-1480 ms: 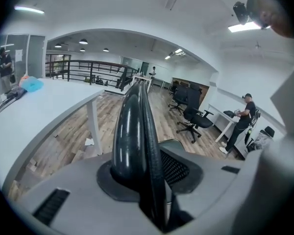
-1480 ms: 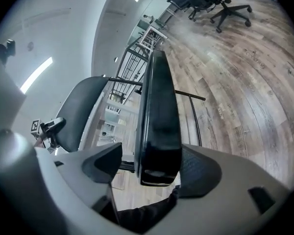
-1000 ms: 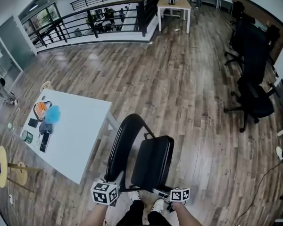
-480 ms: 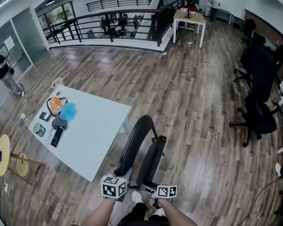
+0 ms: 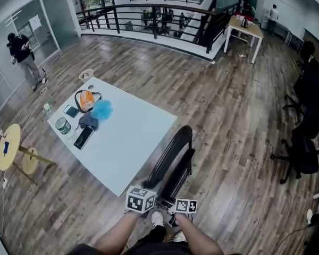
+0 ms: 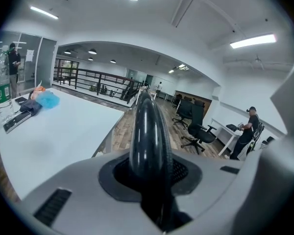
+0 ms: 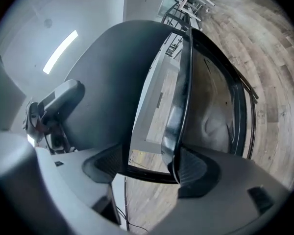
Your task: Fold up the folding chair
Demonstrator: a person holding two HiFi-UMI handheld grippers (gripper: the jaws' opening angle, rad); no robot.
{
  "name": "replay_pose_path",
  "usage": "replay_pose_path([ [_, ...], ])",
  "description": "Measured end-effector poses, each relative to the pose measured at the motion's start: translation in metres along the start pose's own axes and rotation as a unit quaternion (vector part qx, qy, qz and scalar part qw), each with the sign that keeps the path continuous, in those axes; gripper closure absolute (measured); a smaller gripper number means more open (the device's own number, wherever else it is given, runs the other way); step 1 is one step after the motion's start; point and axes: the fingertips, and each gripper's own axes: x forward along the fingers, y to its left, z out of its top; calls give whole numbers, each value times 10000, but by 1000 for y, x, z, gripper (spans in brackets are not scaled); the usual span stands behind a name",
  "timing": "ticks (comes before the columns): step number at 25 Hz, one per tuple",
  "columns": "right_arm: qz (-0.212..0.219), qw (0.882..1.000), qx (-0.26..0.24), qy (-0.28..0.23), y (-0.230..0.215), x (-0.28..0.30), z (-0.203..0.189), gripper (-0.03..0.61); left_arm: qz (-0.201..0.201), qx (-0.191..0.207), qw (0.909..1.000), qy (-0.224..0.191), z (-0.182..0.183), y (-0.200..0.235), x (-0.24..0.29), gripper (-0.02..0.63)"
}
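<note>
Folding chair stands on the wood floor, just beside the near corner of the white desk. In the head view it's almost flat: the seat is swung up close to the back loop, so it shows as a thin black profile running away from the person. Left gripper is on the curved black tube of the back frame. In the left gripper view the tube runs straight up between its fingers with the pads hard against it on both sides, and they've just tightened a bit more on it. Right gripper has the chair too. In the right gripper view its fingers stand wider, with the dark seat panel against one pad and a glossy black frame edge against the other. A thin cross bar runs low between them, and a slit of desk and floor shows through the middle. Both marker cubes sit side by side at the near end of the chair, close together, with the person's forearms coming in from the bottom of the head view. The far left end of the desk holds an orange item, a blue fluffy thing, a green can and a dark phone, all well apart from the chair. Black office chairs stand along the right wall and a yellow round stool at far left.
</note>
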Motion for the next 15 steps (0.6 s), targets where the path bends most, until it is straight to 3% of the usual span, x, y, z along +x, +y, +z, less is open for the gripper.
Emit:
replay_pose_path([
  [15,289,9968,-55,741,18,93,4,233,-16,-333,9994,49,7,114,-9,522],
])
